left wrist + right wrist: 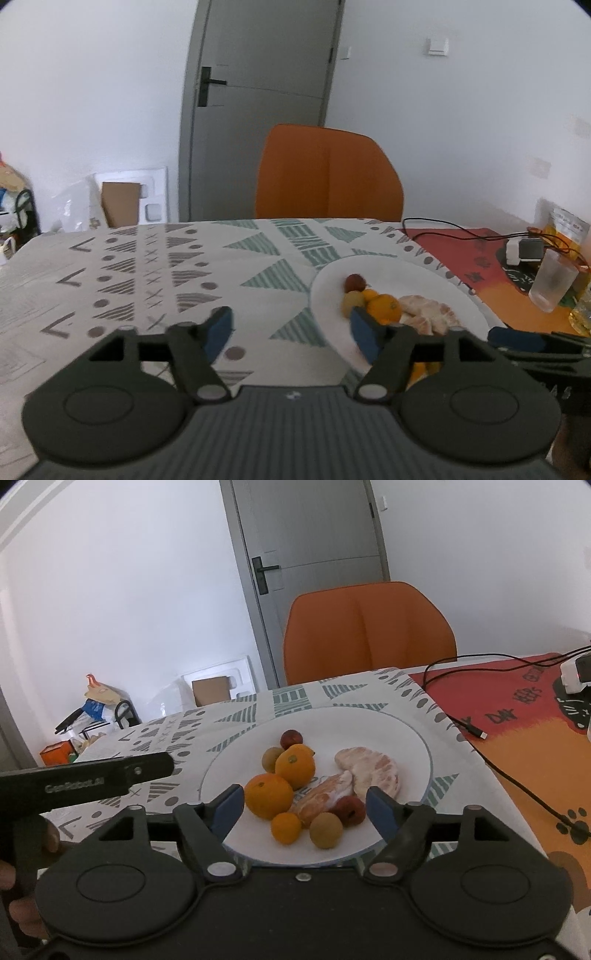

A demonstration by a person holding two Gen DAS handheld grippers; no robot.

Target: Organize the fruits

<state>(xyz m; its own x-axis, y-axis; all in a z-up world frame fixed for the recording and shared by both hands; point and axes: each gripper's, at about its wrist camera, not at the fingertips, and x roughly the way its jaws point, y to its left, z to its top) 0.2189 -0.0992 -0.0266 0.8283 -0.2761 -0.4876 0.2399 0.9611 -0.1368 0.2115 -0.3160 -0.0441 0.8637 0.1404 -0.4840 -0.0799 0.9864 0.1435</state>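
White plate (406, 734) on the patterned cloth (155, 266) of the worktop, near its far edge. Contents, all in one cluster: two large oranges (269, 800), one small orange (286, 828), two peeled citrus portions (373, 771), two red fruits (349, 810), two yellow-green round fruits (326, 830). Left tool (291, 326): jaws spread, nothing between them, over the cloth beside the plate. Right tool (306, 806): jaws spread, hovering at the plate's near rim, gripping nothing. Orange chair (369, 627) behind.
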